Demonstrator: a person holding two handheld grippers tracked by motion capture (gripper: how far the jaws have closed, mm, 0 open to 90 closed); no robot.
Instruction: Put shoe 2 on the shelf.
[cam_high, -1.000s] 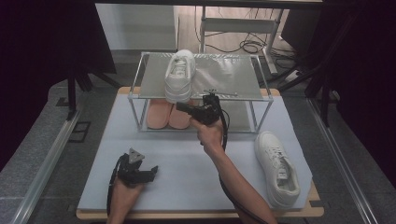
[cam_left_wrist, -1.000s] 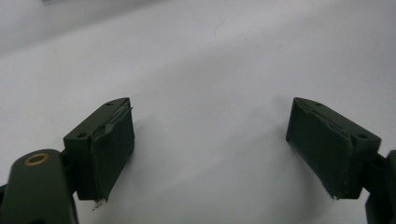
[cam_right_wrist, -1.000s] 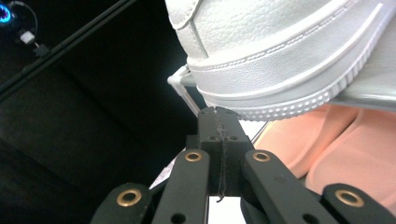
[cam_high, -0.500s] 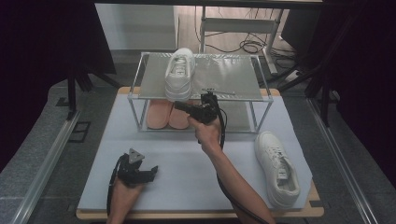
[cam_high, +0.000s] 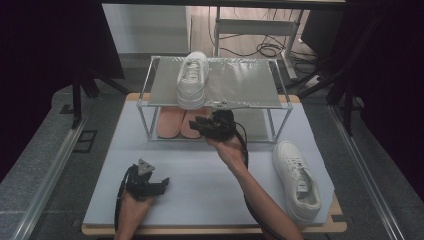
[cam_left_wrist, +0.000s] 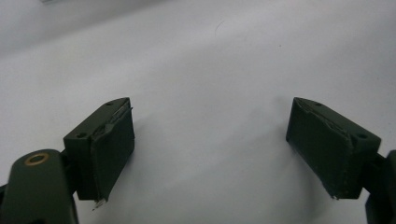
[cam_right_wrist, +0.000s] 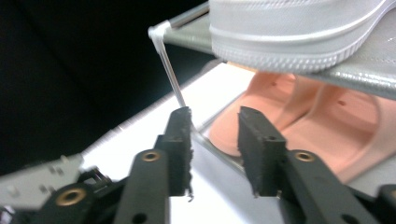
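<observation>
Right gripper (cam_high: 200, 123) has just parted its jaws, nothing between; the white shoe (cam_high: 192, 80) sits at its 12 o'clock on the rack (cam_high: 250, 82). Left gripper (cam_high: 159, 184) rests spread wide, empty.

A second white sneaker (cam_high: 297, 180) lay on the desk (cam_high: 200, 190) at its right side, well apart from the rack. Black cables (cam_high: 272, 50) trailed across the floor beyond the desk.
</observation>
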